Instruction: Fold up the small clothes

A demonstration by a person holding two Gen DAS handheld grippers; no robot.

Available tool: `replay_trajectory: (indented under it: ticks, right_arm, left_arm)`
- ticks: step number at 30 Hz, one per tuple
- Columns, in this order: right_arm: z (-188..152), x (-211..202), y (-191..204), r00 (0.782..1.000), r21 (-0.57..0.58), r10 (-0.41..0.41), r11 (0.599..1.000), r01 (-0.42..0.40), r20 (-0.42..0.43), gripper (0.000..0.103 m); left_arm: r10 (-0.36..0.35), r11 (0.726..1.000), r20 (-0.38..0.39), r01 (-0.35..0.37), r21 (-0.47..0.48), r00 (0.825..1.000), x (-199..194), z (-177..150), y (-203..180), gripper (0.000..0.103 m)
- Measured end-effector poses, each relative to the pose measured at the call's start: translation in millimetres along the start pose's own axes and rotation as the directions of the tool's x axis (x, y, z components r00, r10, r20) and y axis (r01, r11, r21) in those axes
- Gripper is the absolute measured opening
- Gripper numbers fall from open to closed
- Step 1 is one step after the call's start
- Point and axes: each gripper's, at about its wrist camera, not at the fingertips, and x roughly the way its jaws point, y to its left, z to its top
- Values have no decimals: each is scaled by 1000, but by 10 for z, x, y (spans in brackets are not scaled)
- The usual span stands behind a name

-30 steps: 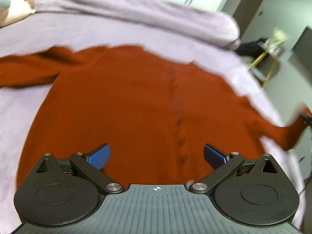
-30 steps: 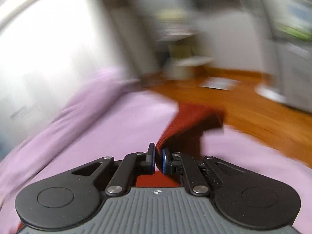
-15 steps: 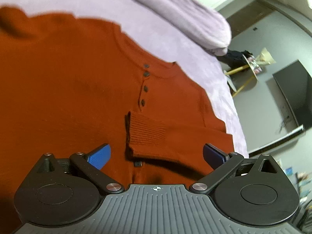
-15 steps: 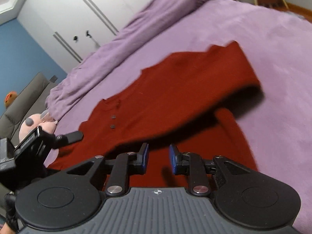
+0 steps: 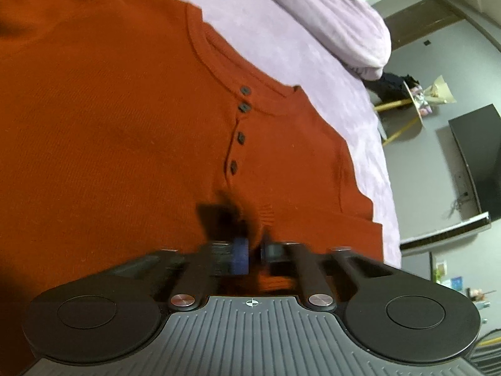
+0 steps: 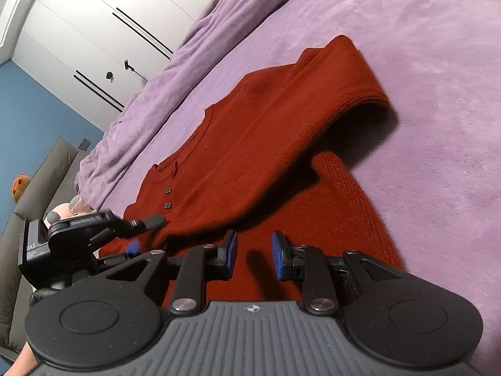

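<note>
Your left gripper (image 5: 255,255) has its pads drawn close on the ribbed cuff (image 5: 266,216) of the folded-in sleeve (image 6: 281,131); blur hides whether knit is truly pinched. Your right gripper (image 6: 253,255) stands narrowly parted over the hem, holding nothing.

The sweater (image 5: 125,125) lies face up on the purple bedspread (image 6: 422,62), its collar toward the rolled duvet (image 6: 194,47) at the bed's far edge.

Recommended: confirm one cuff layer only before lifting; lay the cuff flat below the buttons (image 5: 241,138) and keep the sleeve parallel to the side seam.

Materials: rust-red fine-rib knit, soft and limp, likely to stretch if dragged; four small dark buttons; plush, grippy bedspread.
</note>
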Motion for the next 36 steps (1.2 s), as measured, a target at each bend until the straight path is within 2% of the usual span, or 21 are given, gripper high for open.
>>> replay_trajectory:
  ticks: [3,6,8,9,11,13,14,15,16,18,20,21,22,23,25,29,31,33,36]
  right_arm:
    - [70,32,1,1000,7,-3,1000,3,3,25]
    - [169,55,-4,999,17,-8,1000,7,33,31]
    - [243,83,-29,999,36,-4,999,2,55,33]
    - [284,105,-50,998,52,-4,999,1,63,33]
    - [357,148,-98,997,86,3,996,-10,80,33]
    - [422,200,-154,996,125,6,992,-18,91,34]
    - [449,229,-185,996,151,7,988,-21,94,34]
    - [468,258,-212,995,178,10,984,-26,94,34]
    - [479,298,-230,995,205,15,978,-35,95,34]
    - [498,369,-215,996,220,12,975,-33,93,33]
    - [511,440,-165,996,210,-1,978,-19,92,32]
    - [517,474,-131,996,192,-20,981,2,89,26]
    - [529,505,-95,995,166,-49,986,34,85,12]
    - [545,541,-44,993,123,-88,989,78,79,5]
    - [551,559,51,986,35,-140,990,138,87,5]
    - [491,493,235,962,-108,-222,965,241,161,5]
    - [465,534,274,962,-136,-224,960,245,155,5]
    - [457,553,281,974,-144,-189,968,207,127,6]
    - [492,480,277,982,-155,-169,971,181,87,10]
  left_arm:
    - [-14,998,39,12,66,999,-109,95,-118,8]
    - [-31,993,110,18,120,993,-357,282,-218,8]
    - [-5,988,171,-21,150,985,-541,417,-200,8]
    - [35,983,210,-72,172,977,-630,491,-166,8]
    - [155,949,281,-222,223,947,-755,583,-70,8]
    - [291,884,328,-383,267,899,-763,623,44,8]
    - [342,854,337,-440,279,877,-746,627,116,8]
    - [379,838,331,-473,274,864,-733,636,225,8]
    - [387,845,312,-469,255,868,-727,645,327,8]
    - [369,879,277,-430,206,887,-723,654,508,9]
    - [350,896,276,-406,180,895,-718,648,576,9]
    - [345,898,281,-402,179,896,-712,649,577,9]
    - [340,898,286,-400,184,896,-707,642,569,9]
    - [334,898,293,-397,191,896,-727,631,566,9]
    - [317,899,306,-387,204,898,-758,629,526,9]
    - [261,908,356,-353,224,897,-864,659,432,8]
    - [233,908,389,-343,243,892,-906,670,360,8]
    - [214,898,428,-349,266,878,-961,671,311,8]
    - [255,873,453,-405,272,854,-963,708,330,7]
